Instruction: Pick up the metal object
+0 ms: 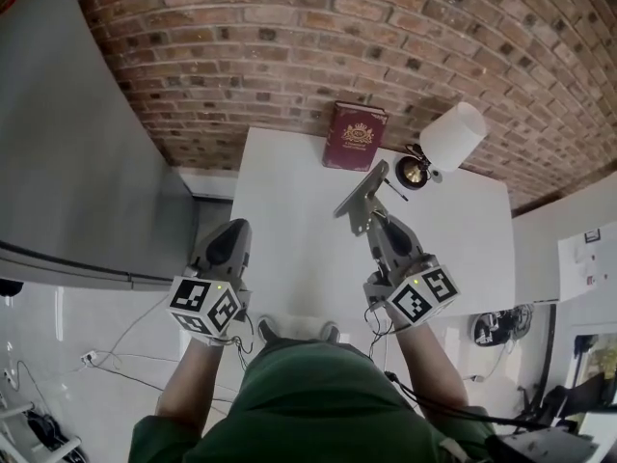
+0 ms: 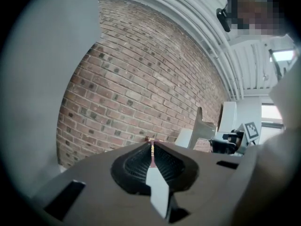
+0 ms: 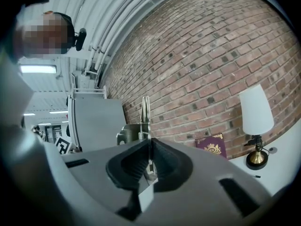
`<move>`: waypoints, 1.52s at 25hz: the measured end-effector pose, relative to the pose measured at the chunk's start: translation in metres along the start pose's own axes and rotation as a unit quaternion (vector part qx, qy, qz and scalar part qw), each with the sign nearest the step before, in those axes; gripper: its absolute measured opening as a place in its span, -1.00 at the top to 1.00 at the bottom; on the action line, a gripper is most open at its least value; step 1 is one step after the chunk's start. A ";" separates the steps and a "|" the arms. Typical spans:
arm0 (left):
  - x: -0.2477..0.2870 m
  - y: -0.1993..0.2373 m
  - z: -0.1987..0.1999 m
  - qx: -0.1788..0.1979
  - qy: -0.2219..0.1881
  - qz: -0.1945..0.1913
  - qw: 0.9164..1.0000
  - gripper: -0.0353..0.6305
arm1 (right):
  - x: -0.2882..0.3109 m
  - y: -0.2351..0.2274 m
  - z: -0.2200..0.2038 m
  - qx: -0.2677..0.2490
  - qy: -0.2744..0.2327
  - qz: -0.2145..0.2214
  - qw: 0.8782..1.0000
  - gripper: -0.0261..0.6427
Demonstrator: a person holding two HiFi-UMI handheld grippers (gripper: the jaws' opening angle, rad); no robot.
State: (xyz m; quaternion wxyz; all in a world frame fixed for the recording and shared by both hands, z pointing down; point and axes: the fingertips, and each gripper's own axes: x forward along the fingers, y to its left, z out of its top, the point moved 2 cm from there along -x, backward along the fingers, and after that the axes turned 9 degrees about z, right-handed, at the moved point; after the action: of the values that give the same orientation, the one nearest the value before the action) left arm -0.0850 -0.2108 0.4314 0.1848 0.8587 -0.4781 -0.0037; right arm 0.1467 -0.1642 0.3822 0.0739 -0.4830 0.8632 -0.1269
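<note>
Tightly clenched, the right gripper's (image 3: 149, 147) jaws grasp the metal object (image 3: 143, 119) by its lower edge, and its thin plate and spring stick up past the jaw tips. From the head view, the object is held over the white table (image 1: 289, 220), just left of the lamp (image 1: 443, 143). The left gripper's (image 2: 152, 149) jaws are pressed together with nothing between them, well left of the lamp. A maroon book (image 1: 354, 136) stands against the brick wall (image 1: 289, 46), left of the lamp.
</note>
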 end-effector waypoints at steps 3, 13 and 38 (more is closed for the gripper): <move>0.002 -0.011 0.003 0.002 -0.006 -0.003 1.000 0.85 | -0.006 -0.003 0.003 -0.001 -0.003 0.004 1.000 0.90; -0.007 -0.037 0.020 0.023 -0.031 0.033 0.999 0.85 | -0.021 -0.016 0.019 -0.004 -0.010 0.033 0.999 0.90; -0.039 -0.082 0.007 0.030 -0.054 0.064 0.996 0.85 | -0.060 -0.013 0.017 -0.001 -0.006 0.074 0.997 0.90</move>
State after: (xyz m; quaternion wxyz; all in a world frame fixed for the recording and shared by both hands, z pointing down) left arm -0.0403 -0.1416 0.3916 0.1327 0.8301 -0.5412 -0.0235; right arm 0.1926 -0.1215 0.3700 0.0879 -0.4189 0.8961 -0.1175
